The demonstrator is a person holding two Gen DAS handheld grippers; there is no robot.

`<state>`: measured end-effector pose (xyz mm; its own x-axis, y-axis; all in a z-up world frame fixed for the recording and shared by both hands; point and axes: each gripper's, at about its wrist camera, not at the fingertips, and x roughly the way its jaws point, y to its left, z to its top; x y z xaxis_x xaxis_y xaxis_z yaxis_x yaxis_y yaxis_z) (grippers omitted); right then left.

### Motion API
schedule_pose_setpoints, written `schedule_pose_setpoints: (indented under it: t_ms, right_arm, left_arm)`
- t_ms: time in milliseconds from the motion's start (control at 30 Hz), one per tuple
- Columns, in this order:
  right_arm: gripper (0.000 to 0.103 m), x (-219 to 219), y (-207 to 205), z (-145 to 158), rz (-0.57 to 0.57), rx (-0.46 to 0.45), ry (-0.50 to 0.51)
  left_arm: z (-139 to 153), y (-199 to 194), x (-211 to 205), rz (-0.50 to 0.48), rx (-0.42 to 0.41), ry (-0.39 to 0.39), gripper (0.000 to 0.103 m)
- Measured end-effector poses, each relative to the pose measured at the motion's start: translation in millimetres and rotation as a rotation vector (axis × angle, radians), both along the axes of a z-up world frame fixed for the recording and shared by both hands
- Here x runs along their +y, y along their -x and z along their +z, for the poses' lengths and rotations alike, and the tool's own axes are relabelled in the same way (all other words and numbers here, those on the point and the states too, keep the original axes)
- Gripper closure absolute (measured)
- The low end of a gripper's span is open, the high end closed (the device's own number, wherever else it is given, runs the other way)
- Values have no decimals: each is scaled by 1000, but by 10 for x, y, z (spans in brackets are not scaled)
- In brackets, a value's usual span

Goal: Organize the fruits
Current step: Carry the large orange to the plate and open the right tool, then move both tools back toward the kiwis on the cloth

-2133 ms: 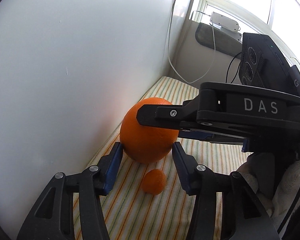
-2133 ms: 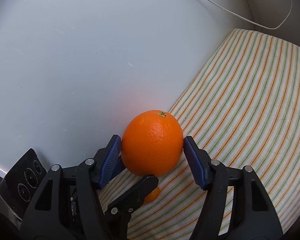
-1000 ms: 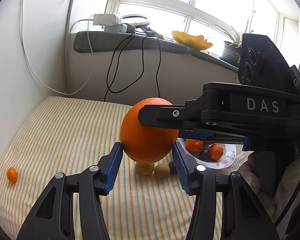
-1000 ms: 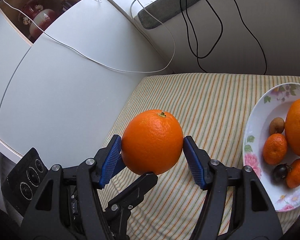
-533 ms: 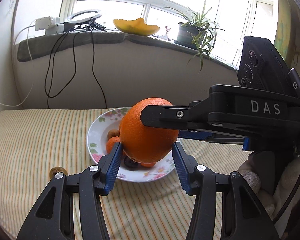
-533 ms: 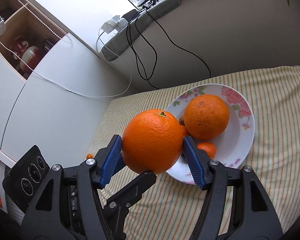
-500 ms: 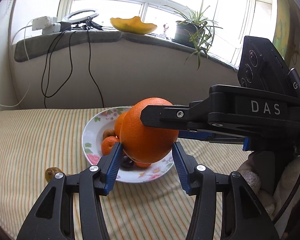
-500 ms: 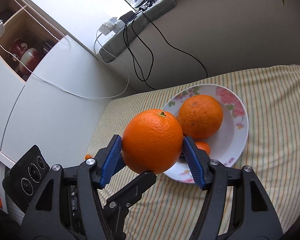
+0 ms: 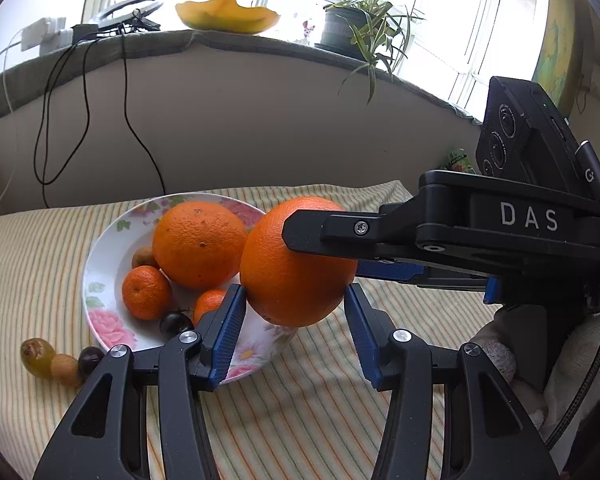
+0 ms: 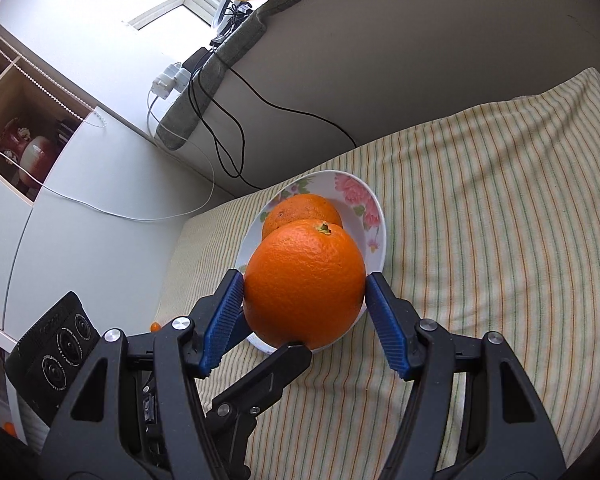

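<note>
A large orange hangs over the near rim of a white floral plate. My right gripper is shut on its sides. My left gripper is shut on its lower part, and one of its fingers shows under the fruit in the right wrist view. A right finger crosses the orange's top in the left wrist view. The plate holds a second large orange, two mandarins, a dark grape and a small brown fruit.
Three small fruits lie on the striped cloth left of the plate, and a tiny orange fruit lies near the white cabinet. Black cables hang from the sill behind. A gloved hand grips the right tool.
Both grippers have swung together with the orange from the cabinet side of the cloth across to the plate. The grip on the orange looks the same.
</note>
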<state>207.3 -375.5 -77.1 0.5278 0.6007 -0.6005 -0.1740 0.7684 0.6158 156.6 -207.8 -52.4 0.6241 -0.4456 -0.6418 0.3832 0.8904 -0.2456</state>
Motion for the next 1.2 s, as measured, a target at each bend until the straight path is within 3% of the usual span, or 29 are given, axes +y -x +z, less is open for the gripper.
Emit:
schedule_pose_setpoints:
  t_ms: [267, 433, 600, 833, 1067, 1200]
  right_arm:
    - [37, -202, -40, 62, -83, -38, 17]
    - [36, -236, 47, 76, -79, -50, 34]
    - [36, -182, 173, 105, -71, -73, 71]
    - [27, -70, 417, 262, -84, -157, 137]
    - [26, 192, 733, 425, -82, -257, 271]
    - [26, 318, 927, 477, -83, -324, 272]
  left_arm:
    - [6, 29, 133, 29, -3, -6, 53]
    - [-16, 90, 270, 46, 7, -4, 53]
    - [41, 165, 365, 57, -5, -9, 41]
    - [158, 339, 491, 71, -31, -50, 37]
    - [212, 544, 708, 100, -70, -86, 35]
    - [165, 607, 894, 125, -55, -75, 35]
